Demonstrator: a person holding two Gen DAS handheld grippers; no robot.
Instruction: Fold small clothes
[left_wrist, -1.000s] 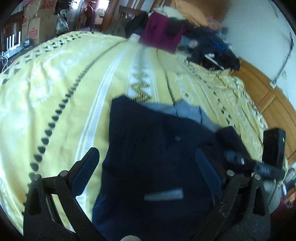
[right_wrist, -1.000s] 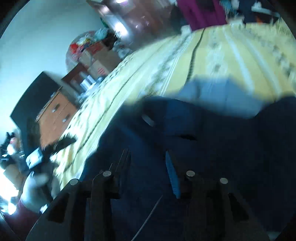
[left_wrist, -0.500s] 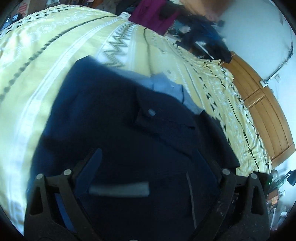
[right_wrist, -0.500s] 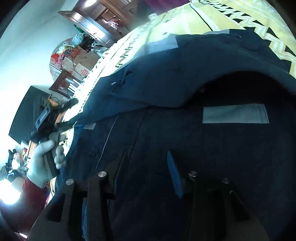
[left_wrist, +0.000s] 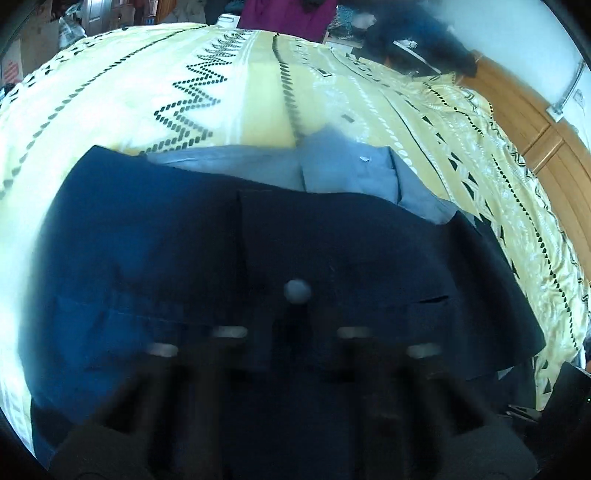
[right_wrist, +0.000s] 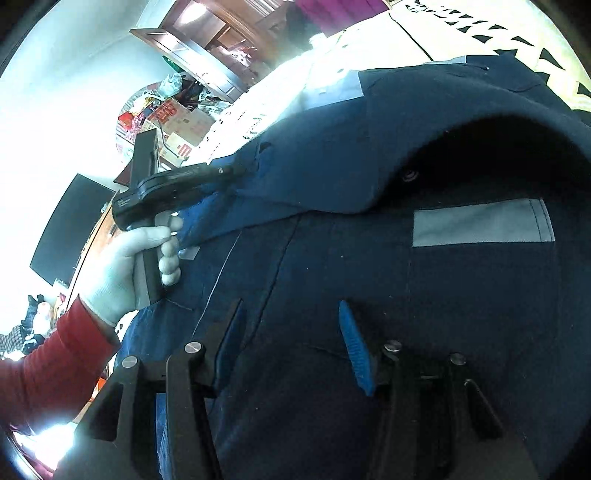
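Note:
A dark navy shirt with grey-blue trim (left_wrist: 332, 236) lies on the yellow patterned bed cover (left_wrist: 236, 99). In the left wrist view my left gripper (left_wrist: 291, 332) is blurred, its fingers drawn together on the navy fabric near a grey button (left_wrist: 296, 290). In the right wrist view the left gripper (right_wrist: 225, 171) holds a lifted fold of the shirt (right_wrist: 332, 155). My right gripper (right_wrist: 291, 339) is open, with blue pads (right_wrist: 354, 347), low over the flat part of the shirt near a grey patch (right_wrist: 480, 221).
Dark and magenta clothes (left_wrist: 288, 14) are piled at the far end of the bed. A wooden cabinet (left_wrist: 546, 122) stands to the right. Cardboard boxes (right_wrist: 173, 122) and a dark screen (right_wrist: 70, 225) stand beside the bed.
My left gripper went from wide open to closed on the shirt fabric and has lifted a fold of it. My right gripper stays open over the shirt.

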